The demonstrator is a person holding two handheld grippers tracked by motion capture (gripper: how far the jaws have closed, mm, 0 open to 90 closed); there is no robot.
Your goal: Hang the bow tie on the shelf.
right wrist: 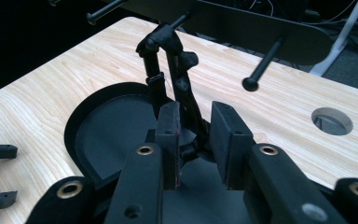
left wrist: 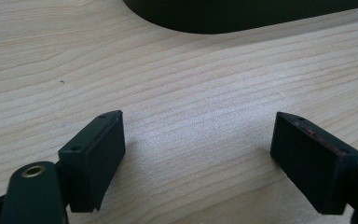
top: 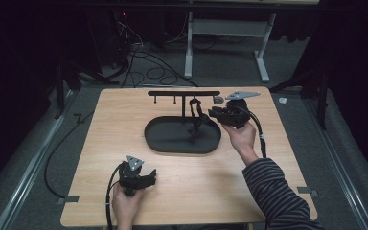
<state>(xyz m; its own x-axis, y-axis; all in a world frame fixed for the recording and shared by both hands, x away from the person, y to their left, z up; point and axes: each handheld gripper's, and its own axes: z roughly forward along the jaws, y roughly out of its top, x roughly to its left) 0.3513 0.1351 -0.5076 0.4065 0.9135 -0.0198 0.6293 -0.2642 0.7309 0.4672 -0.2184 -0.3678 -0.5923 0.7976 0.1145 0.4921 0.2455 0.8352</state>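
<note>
A black strap-like thing [right wrist: 184, 84] hangs from a peg of the black rack [right wrist: 242, 28], and its lower end reaches the black oval tray [right wrist: 107, 135]. My right gripper [right wrist: 195, 126] is level with it, jaws a little apart. The strap passes between the pads without being pressed. From above, the right gripper [top: 212, 113] points left at the hanging strap [top: 196, 117], beside the tray [top: 163, 139]. My left gripper [top: 151, 176] rests near the table's front edge. It stands open [left wrist: 198, 140] with only bare wood between its jaws.
The rack's crossbar [top: 182, 93] stands behind the tray with several pegs sticking out, one bare peg [right wrist: 261, 65] near my right jaw. A round hole [right wrist: 332, 120] is cut in the tabletop at the back right. Cables lie on the floor beyond the table.
</note>
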